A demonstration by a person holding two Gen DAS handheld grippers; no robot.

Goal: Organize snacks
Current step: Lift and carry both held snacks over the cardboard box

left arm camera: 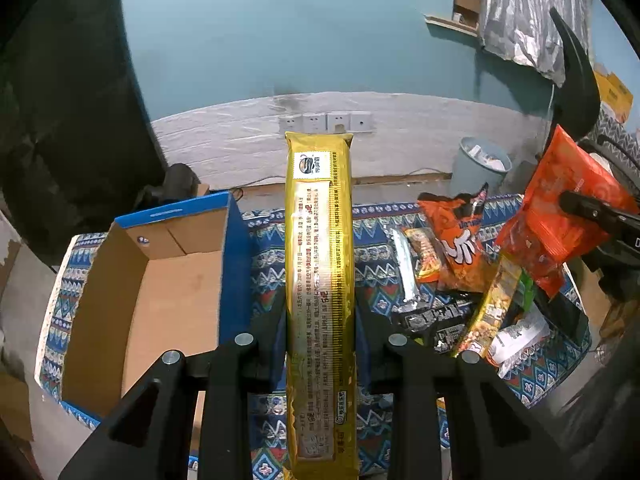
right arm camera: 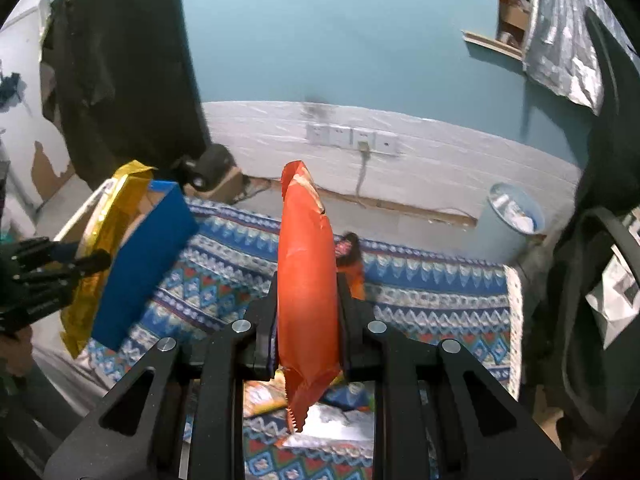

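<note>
1. The counter [left arm camera: 276, 248], under a blue patterned cloth, carries everything.
2. An open cardboard box [left arm camera: 160, 280] with blue outer walls sits at its left.
3. A heap of snack packets [left arm camera: 460, 264] lies at its right.
4. The left gripper [left arm camera: 320, 320] has its fingers clamped on a long gold packet [left arm camera: 320, 264], lifted beside the box.
5. The right gripper [right arm camera: 307, 304] has its fingers clamped on an orange-red packet [right arm camera: 306, 280], raised above the heap.

Left wrist view – looks forward and down along own fingers, close above patterned cloth [left arm camera: 384, 292], facing blue wall; cardboard box [left arm camera: 160, 280] at left, snack pile [left arm camera: 472, 280] at right. Right wrist view – same heading, from further right. Shared: wall sockets [left arm camera: 326, 122] [right arm camera: 352, 138], bin [left arm camera: 480, 168] [right arm camera: 514, 216], box [right arm camera: 144, 264], cloth [right arm camera: 420, 292].
</note>
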